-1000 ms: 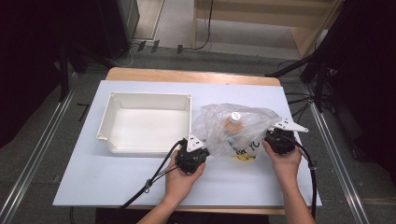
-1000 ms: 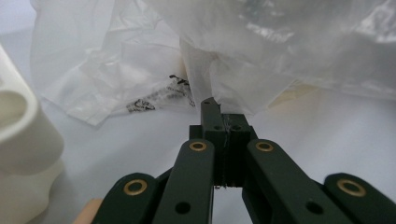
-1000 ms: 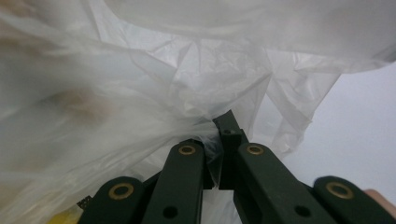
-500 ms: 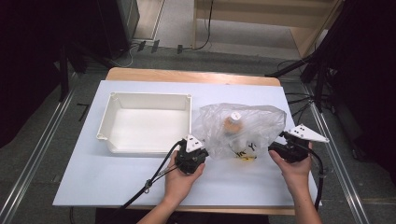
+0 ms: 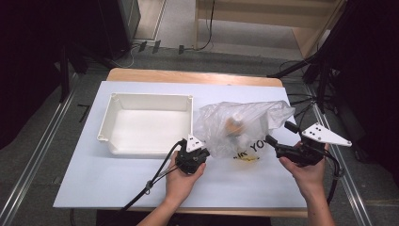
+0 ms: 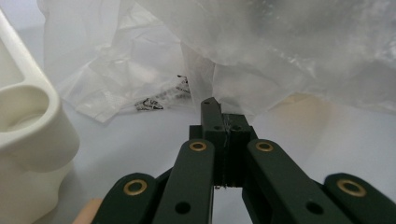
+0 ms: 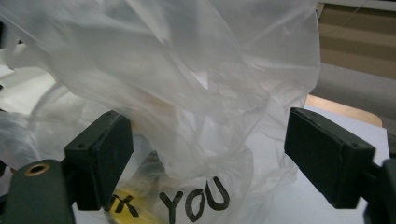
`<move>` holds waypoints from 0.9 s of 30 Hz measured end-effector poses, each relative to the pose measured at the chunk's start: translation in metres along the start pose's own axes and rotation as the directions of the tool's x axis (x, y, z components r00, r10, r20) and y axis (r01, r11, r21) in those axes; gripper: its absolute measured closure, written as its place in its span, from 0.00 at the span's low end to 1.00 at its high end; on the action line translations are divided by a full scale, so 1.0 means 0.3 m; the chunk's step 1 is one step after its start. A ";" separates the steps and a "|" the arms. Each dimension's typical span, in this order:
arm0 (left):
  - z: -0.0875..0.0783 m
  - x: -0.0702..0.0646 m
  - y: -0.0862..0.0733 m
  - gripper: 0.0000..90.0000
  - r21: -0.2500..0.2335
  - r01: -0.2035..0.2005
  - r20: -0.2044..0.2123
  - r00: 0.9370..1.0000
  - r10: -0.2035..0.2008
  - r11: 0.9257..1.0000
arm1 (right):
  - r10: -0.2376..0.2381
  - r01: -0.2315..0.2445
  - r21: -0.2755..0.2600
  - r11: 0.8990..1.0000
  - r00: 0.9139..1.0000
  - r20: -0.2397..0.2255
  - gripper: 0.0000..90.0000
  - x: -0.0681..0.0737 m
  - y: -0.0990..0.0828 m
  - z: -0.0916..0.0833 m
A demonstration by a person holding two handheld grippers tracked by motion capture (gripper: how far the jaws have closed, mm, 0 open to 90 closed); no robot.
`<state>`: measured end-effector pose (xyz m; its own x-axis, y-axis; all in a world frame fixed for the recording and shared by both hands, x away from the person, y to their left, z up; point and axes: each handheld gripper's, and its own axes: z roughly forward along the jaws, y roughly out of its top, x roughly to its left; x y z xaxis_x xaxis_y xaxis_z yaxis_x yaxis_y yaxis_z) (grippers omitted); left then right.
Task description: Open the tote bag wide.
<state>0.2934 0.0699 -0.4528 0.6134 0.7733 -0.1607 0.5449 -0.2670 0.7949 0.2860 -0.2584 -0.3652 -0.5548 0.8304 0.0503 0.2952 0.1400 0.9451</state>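
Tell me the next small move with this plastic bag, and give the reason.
Probably bring the right hand-held gripper back in to pinch the plastic bag's right edge. Its jaws have just been opening and now stand wide with only loose film between them, while the left hand-held gripper is shut at the bag's left edge, beside the white tray.

Lab-style recording bay: white-topped table [image 5: 117,183], black curtains [image 5: 28,56], floor rails [image 5: 33,165], loose cables [image 5: 207,33], bare concrete floor [image 5: 174,19].
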 end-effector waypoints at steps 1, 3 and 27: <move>0.000 0.000 0.000 1.00 0.000 0.000 0.000 1.000 0.000 1.000 | -0.003 0.003 -0.005 1.000 1.000 -0.006 0.15 0.004 0.010 -0.001; 0.001 0.001 -0.001 1.00 0.001 0.001 0.000 1.000 -0.001 1.000 | -0.004 0.004 -0.010 1.000 1.000 -0.005 0.14 0.009 0.021 -0.002; -0.033 0.021 -0.022 1.00 0.005 0.004 0.003 1.000 -0.004 1.000 | 0.005 -0.012 0.123 0.992 0.998 0.057 1.00 -0.015 0.064 0.327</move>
<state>0.2879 0.0823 -0.4533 0.6128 0.7727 -0.1658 0.5501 -0.2664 0.7915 0.3704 -0.2067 -0.3789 -0.5084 0.8604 0.0369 0.3957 0.1953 0.8974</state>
